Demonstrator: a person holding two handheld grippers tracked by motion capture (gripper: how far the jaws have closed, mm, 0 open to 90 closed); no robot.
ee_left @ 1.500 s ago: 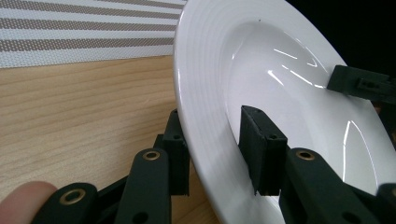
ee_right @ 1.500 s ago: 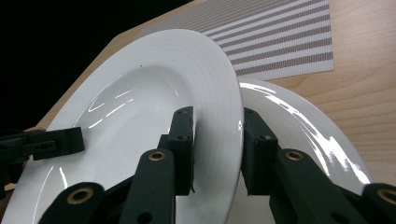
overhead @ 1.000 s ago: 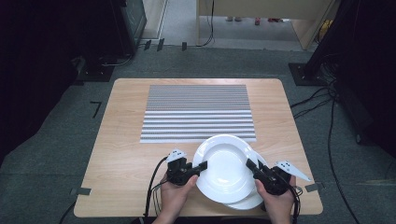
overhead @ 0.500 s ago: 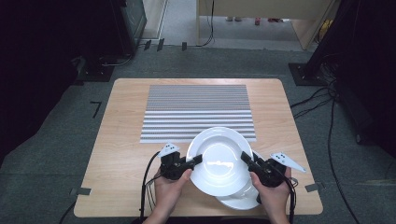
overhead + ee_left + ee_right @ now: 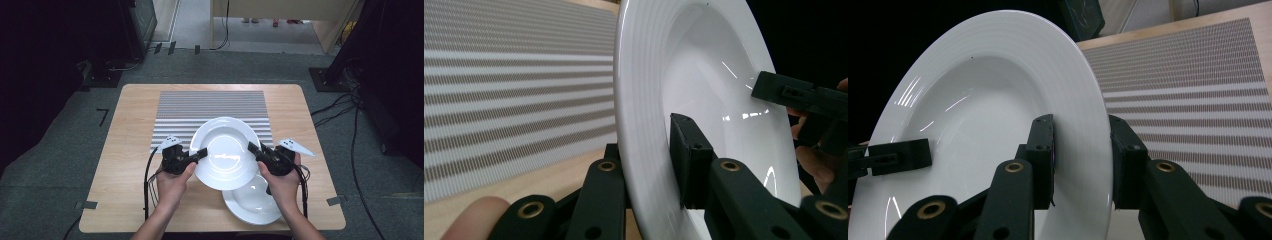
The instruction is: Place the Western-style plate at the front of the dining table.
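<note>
Step in hand, by my reading: two-handed carry of the upper deep plate (image 5: 226, 152), off the second plate (image 5: 252, 200) and toward the striped mat (image 5: 212, 107). Not yet set down.

Tool state: left gripper (image 5: 199, 154) clamped on the plate's left rim, one jaw over the top face, one beneath, as the left gripper view (image 5: 651, 160) shows. Jaws have just been closing, rim between them. Right gripper (image 5: 254, 150) clamped on the opposite rim; right gripper view (image 5: 1080, 160) shows pads either side of the rim, pressing.

Location: upper deep plate sits centre frame in the high view, held above the table (image 5: 132, 150), overlapping the mat's lower edge. Second plate lies lower right of centre on the bare wood, partly covered by the held one.

Orientation: bowl side faces up, approx. level; a slight tilt can't be ruled out. Round item, so no true long axis; the grip line runs left-right across the frame.

Next move calls for: both hands travelling together toward upper frame, plate kept level, lowered flat onto the mat, then both grips released evenly. Risk: uneven release tips the plate.
</note>
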